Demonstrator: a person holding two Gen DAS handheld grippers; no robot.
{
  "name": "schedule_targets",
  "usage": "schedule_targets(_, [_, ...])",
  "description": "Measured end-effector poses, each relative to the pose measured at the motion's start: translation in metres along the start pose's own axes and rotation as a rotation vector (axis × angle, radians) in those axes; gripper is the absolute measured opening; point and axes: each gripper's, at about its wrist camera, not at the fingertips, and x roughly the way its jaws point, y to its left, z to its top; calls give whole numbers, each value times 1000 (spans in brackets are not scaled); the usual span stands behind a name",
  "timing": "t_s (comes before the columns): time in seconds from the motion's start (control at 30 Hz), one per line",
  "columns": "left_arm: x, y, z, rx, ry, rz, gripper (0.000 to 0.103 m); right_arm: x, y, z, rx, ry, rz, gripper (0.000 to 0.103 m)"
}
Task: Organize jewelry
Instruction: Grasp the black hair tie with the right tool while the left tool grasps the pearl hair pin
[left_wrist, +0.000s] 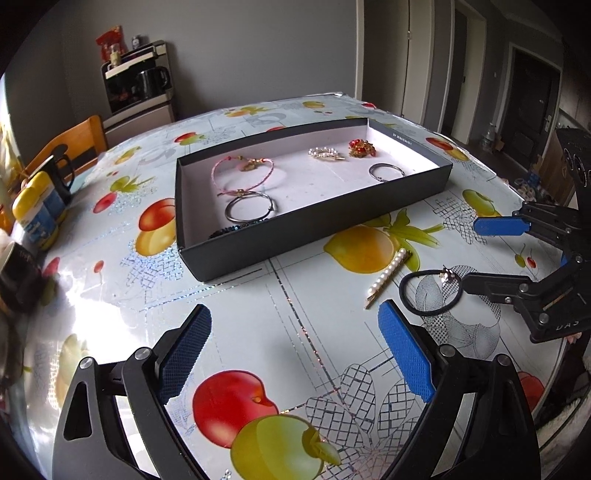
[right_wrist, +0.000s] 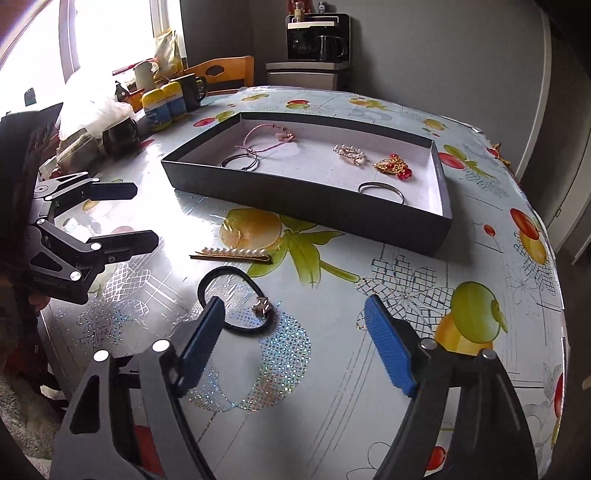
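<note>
A shallow dark box (left_wrist: 314, 229) (right_wrist: 306, 206) lies on the fruit-print table and holds a pink cord bracelet (left_wrist: 242, 173), silver rings (left_wrist: 250, 207), a pearl brooch (left_wrist: 327, 153) and a red-and-gold brooch (left_wrist: 362, 147). A pearl hair clip (left_wrist: 388, 277) (right_wrist: 231, 254) and a black hair tie with a charm (left_wrist: 432, 291) (right_wrist: 236, 299) lie on the table before the box. My left gripper (left_wrist: 295, 354) is open and empty, near the clip. My right gripper (right_wrist: 295, 343) (left_wrist: 469, 254) is open and empty, with its left finger at the hair tie.
Yellow-lidded jars (right_wrist: 164, 103), black mugs (right_wrist: 192, 90) and a white bag (right_wrist: 92, 103) crowd the table's window side. A wooden chair (left_wrist: 74, 144) stands behind. A coffee machine on a cabinet (left_wrist: 136, 85) is by the wall. The table edge (right_wrist: 554, 258) curves at the right.
</note>
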Motion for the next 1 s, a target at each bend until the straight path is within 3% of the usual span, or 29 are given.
schedule_targets(0.17, [1,1,-2,-1,6,-5,93,8,4,0,-14,21,9,42])
schedule_targets(0.27, [3,1,-3,-6,10,-6,93,8,7,-1,-16,24,22,35])
schedule_targets(0.53, [9,0,-4,-13,22,-9,93,12,12,-1,-24,36,22,28])
schedule_targets(0.77, [11,-1,-4,-13,28,-9,93,14,16,0,-40,31,27,13])
schedule_targets(1.0, [15,-4,-2,-22,45,-44,93,9,6,-4,-12,34,18,13])
